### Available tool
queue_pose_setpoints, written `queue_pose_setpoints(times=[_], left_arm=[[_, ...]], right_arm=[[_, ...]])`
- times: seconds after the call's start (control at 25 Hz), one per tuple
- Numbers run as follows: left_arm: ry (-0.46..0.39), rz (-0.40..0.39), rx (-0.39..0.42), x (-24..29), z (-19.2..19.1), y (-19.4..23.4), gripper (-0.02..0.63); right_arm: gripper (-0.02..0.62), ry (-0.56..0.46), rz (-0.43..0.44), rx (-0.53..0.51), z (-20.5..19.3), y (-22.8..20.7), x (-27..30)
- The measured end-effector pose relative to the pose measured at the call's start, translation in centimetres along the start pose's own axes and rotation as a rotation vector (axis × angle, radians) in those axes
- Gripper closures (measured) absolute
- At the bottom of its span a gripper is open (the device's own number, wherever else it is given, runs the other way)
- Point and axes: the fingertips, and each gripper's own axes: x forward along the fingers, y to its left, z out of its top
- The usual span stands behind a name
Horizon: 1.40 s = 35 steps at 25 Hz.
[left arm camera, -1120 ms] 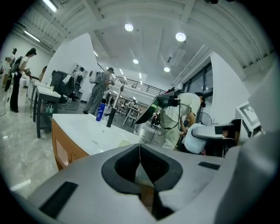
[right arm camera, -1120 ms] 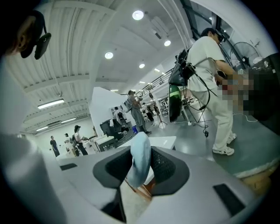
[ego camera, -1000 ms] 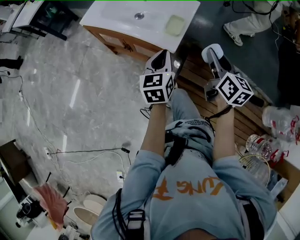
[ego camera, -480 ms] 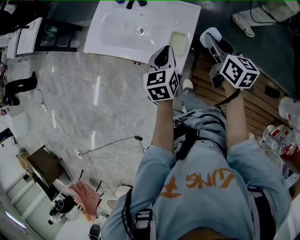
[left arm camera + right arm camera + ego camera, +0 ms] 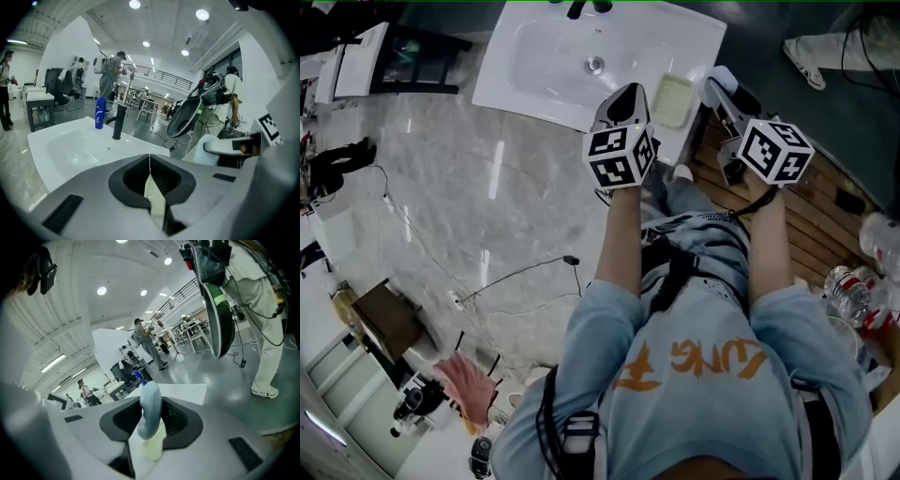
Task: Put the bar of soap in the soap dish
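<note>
A pale blue bar of soap (image 5: 149, 409) stands on edge between the jaws of my right gripper (image 5: 148, 414), which is shut on it. In the head view the right gripper (image 5: 719, 84) hovers just right of the pale green soap dish (image 5: 673, 100), which sits on the right rim of the white sink (image 5: 534, 70). The dish (image 5: 154, 446) shows just below the soap. My left gripper (image 5: 625, 97) is just left of the dish with its jaws shut and nothing held, and the dish (image 5: 155, 202) shows past them.
A black faucet (image 5: 117, 122) and a blue bottle (image 5: 100, 113) stand at the back of the sink. A wooden slatted platform (image 5: 811, 211) and plastic bottles (image 5: 853, 281) lie to the right. Cables (image 5: 525, 274) cross the marble floor. People stand around the room.
Both grippers have moved forward towards the sink. The sink and soap dish now lie right beside the gripper tips. The soap stays held in the right gripper.
</note>
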Motion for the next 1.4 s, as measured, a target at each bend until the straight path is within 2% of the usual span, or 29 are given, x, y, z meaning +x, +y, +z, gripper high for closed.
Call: queue_pose_setpoints(times=[0.16,0.28,0.44,0.6,0.72,0.88,1.16,1.4], left_arm=[[0.001,-0.036,0.016,1.7,0.7,0.3,0.581],[0.037,-0.073,0.038,2.6,-0.8,0.4,0.581],[0.055,-0.081,0.030,2.9,-1.9,1.6,0.581],[0.068,-0.095,0.021,2.8,-2.3,2.7,0.581],[0.077,-0.104,0.010,3.0,-2.2,3.7,0.581],[0.092,-0.119,0.004,3.6,-2.6,4.4,0.581],[0.115,-0.135,0.003,5.0,-2.6,6.2,0.581],[0.137,-0.164,0.013,5.7,-3.0,6.0,0.581]], right_arm=[[0.456,0.076,0.029,0.025,-1.6,-0.9,1.4],[0.456,0.098,0.013,0.031,-3.0,-1.3,2.3],[0.456,0.183,0.012,0.026,-5.6,-1.0,3.5],[0.456,0.308,0.031,-0.006,-8.6,0.7,4.8],[0.456,0.353,0.031,-0.034,-9.5,1.8,6.3],[0.456,0.385,0.003,-0.032,-10.3,1.4,7.6],[0.456,0.539,-0.096,-0.076,-13.0,-0.4,9.0],[0.449,0.566,-0.078,-0.085,-13.6,-0.7,9.3]])
